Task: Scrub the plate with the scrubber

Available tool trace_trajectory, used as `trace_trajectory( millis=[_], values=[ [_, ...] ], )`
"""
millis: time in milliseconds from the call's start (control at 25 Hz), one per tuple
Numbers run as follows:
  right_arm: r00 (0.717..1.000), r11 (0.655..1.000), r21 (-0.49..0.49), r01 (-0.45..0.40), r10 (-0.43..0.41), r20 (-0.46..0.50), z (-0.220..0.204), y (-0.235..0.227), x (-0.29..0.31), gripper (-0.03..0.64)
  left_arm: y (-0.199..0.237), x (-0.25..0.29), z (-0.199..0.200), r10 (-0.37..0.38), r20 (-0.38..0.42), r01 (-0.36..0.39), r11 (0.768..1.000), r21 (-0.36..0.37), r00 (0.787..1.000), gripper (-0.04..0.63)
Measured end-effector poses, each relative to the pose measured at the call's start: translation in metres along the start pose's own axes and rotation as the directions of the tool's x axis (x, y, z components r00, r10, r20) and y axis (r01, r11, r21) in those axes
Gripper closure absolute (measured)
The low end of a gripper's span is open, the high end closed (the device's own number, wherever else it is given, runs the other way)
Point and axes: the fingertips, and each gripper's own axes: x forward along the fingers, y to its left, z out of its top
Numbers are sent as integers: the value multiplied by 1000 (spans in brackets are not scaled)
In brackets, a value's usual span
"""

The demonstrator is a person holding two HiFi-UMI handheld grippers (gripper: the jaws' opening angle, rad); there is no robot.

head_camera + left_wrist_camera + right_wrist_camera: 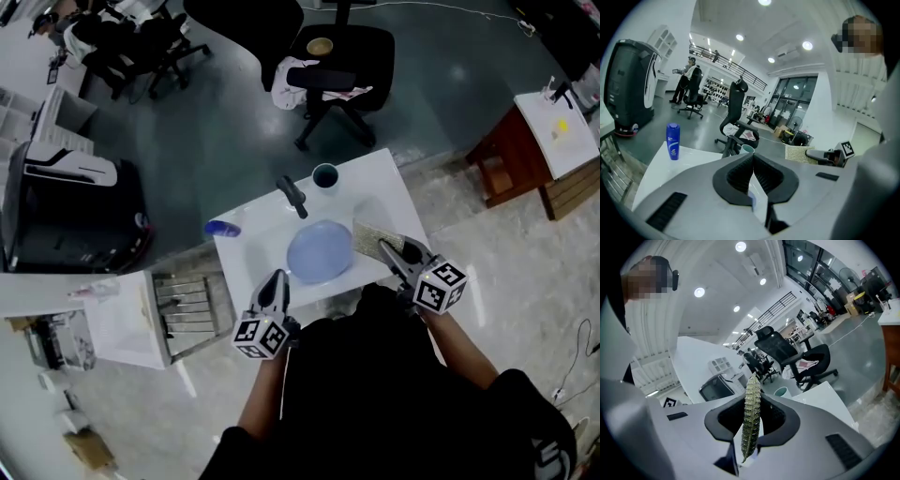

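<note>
1. On the white table [253, 255], near its front edge, a pale blue plate [320, 250] is seen lying flat.
2. At the plate's right rim a greenish, coarse scrubber [370, 234] is held by the right gripper [385, 247]. Whether it touches the rim cannot be told from the head view.
3. In the right gripper view the scrubber [751, 418] is shown edge-on and upright, and the right gripper [752, 397] is seen clamped on it from both sides.
4. The left gripper [278, 277] is held just off the plate's left edge. In its own view the jaws of the left gripper [753, 158] are pressed together, with only a thin pale sliver visible low in the gap - what it is cannot be made out.
5. From the left gripper view the scrubber [799, 153] and the right gripper [816, 155] are seen across to the right.
6. Behind the plate a black-handled tool [292, 197] is laid on the table, and a cup [325, 175] is placed at the far edge.
7. A blue bottle [223, 228] is stood upright at the table's left side - well apart from the plate.
8. Beside the table's left front corner a wire dish rack [187, 305] is seen, and beyond the table a black office chair [342, 56].
</note>
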Motion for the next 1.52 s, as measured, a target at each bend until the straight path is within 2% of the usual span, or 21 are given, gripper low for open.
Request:
trace_trajectory(
  millis=[200,360,480,640,800,1000,1120,1160,1360,1520],
  values=[
    [996,997,21,-69,70,-63,-13,-5,19,555,8,2,-6,70,-4,-70,998,0,998,591],
    [991,990,98,-101,109,-75,-14,-7,35,555,24,1,-13,141,-21,-141,990,-13,990,591],
    [985,986,100,-136,145,-92,-17,-3,49,555,38,0,-22,175,-34,-177,984,-37,984,591],
    [972,983,85,-165,177,-157,-39,2,71,555,65,13,-46,175,-107,-184,980,-80,979,591],
    [956,984,82,-157,172,-237,-68,6,96,555,106,36,-70,185,-188,-209,971,-119,965,589],
    [953,989,105,-106,131,-272,-86,7,123,555,151,69,-112,128,-351,-199,965,-173,928,584],
    [950,989,127,-79,114,-291,-99,6,137,555,170,84,-142,82,-451,-184,965,-189,889,505],
    [947,988,133,-75,112,-301,-105,6,142,555,176,88,-151,75,-476,-185,965,-188,876,502],
    [926,989,132,-61,105,-361,-133,0,158,555,200,105,-186,42,-553,-222,939,-262,832,466],
    [918,990,138,-38,89,-386,-141,-7,162,554,207,115,-210,17,-617,-231,935,-269,787,454]
  ],
)
